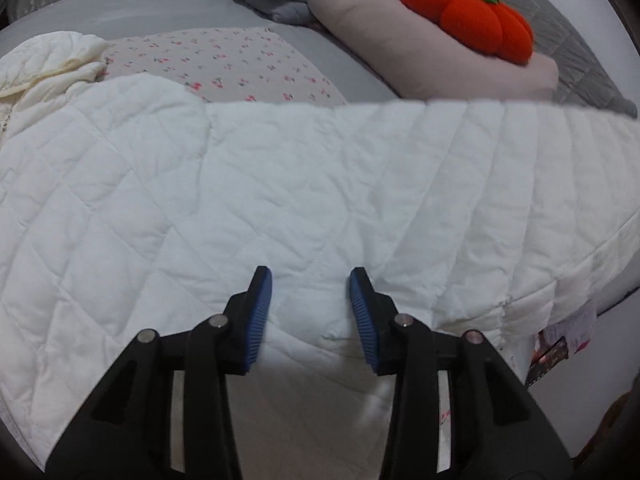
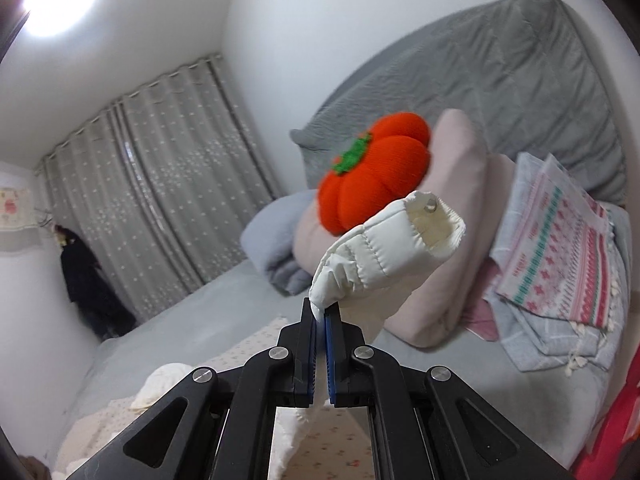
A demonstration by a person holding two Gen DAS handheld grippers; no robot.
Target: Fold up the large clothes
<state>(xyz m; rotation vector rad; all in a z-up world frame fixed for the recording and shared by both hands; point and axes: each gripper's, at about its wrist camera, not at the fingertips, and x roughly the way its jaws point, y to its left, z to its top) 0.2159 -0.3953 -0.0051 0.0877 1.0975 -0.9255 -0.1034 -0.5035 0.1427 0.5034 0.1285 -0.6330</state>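
- While lifting the sleeve of the white quilted jacket, carry it across in one smooth arc toward the body panel; judged from the raised cuff, a sleeve fold is the step in hand.
- Keep the pinch near the cuff edge so the padded sleeve hangs straight and does not twist.
- Lay it flat on the jacket, then smooth out trapped air, since quilted fabric will likely spring back.
- Steer clear of the orange pumpkin cushion on the pink pillow beyond.
- Right gripper: clamped fully down on the sleeve near its cuff, cloth squeezed between the blue pads, held up above the bed.
- Left gripper: jaws partly apart, hovering over the jacket body spread on the bed, nothing between the pads; contact with the fabric cannot be told.
- Jacket: lying across the floral sheet, one sleeve raised.
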